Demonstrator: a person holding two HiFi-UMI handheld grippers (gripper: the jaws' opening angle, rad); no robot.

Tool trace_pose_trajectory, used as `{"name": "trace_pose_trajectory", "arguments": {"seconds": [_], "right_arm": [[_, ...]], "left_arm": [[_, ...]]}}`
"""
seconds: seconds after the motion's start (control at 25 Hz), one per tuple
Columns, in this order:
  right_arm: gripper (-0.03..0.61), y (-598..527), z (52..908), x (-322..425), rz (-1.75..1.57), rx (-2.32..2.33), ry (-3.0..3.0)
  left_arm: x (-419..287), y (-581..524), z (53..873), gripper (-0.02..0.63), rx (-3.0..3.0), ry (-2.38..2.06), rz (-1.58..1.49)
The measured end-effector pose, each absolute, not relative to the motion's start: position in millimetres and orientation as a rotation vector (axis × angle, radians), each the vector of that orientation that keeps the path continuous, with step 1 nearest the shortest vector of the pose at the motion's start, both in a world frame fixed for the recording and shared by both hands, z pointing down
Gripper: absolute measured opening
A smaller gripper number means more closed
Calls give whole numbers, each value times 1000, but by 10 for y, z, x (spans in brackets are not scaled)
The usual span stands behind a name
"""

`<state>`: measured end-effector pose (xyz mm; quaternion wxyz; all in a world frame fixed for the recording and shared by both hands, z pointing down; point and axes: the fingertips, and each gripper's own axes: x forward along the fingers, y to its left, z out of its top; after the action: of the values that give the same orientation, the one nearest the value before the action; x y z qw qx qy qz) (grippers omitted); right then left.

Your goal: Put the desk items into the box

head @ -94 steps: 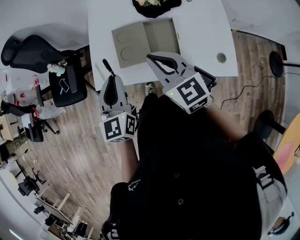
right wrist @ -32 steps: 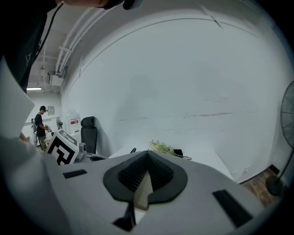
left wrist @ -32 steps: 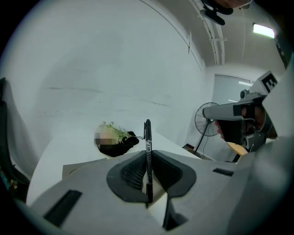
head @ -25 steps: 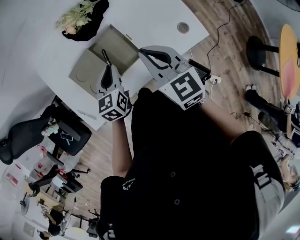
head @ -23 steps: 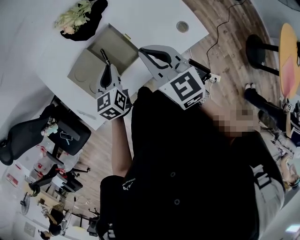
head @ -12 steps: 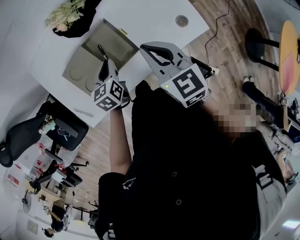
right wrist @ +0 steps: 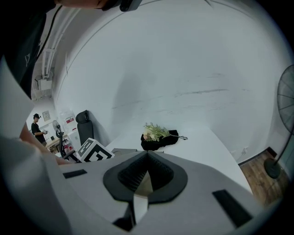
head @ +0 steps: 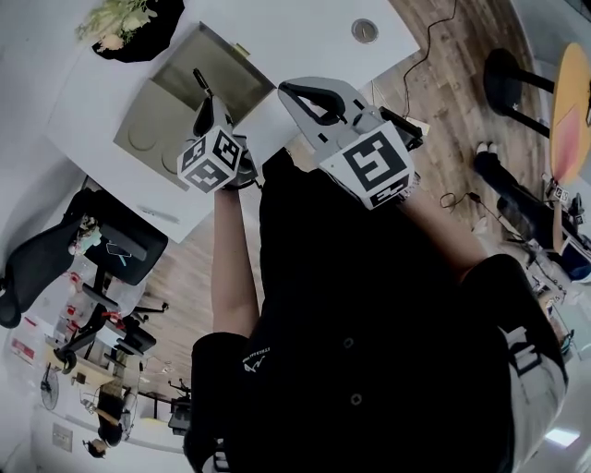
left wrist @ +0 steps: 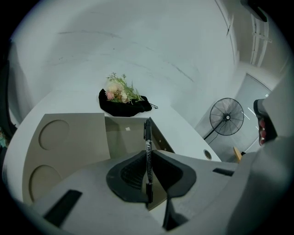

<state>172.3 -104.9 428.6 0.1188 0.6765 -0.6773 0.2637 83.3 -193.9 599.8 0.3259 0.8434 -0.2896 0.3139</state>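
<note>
White desk (head: pixel 305 32) w/ open box (head: pixel 220 76); left gripper (left wrist: pixel 148 155) clamps pen (left wrist: pixel 147 135), right gripper (right wrist: pixel 147 154) closed, empty.

You are holding two hand-held grippers, one left hand-held gripper (head: pixel 205 100) and one right hand-held gripper (head: pixel 309 90). Each is carrying one marker cube, so you are seeing two: the left cube (head: pixel 211 159) and the right cube (head: pixel 377 166). You are carrying one marker pen (left wrist: pixel 147 137). One counter (head: pixel 305 28) is lying in front of you, bearing one open box (head: pixel 226 69) with one lid (head: pixel 148 139), which is showing two round recesses (left wrist: pixel 51 134). One bunch of flowers (left wrist: pixel 120 92) is lying on one black cloth (left wrist: pixel 126 106). One cable hole (head: pixel 364 30) is showing in the counter. One standing fan (left wrist: pixel 227 117) and one black office chair (right wrist: pixel 82 126) are standing beyond it.
</note>
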Motion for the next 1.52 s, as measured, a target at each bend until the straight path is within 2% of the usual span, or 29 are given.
{"name": "trace_pose_trajectory", "arguments": {"seconds": [0.72, 1.08, 1.52], "right_arm": [[-1, -1096, 4488, 1916, 828, 1975, -1939], [-2, -1067, 4514, 2001, 837, 1985, -1927], [-2, -1061, 4505, 2002, 832, 1988, -1927]], "left_arm": [[1153, -2159, 6317, 48, 2177, -788, 978], [1206, -2141, 6425, 48, 2187, -808, 1158], [1216, -2125, 6423, 58, 2217, -774, 1156]]}}
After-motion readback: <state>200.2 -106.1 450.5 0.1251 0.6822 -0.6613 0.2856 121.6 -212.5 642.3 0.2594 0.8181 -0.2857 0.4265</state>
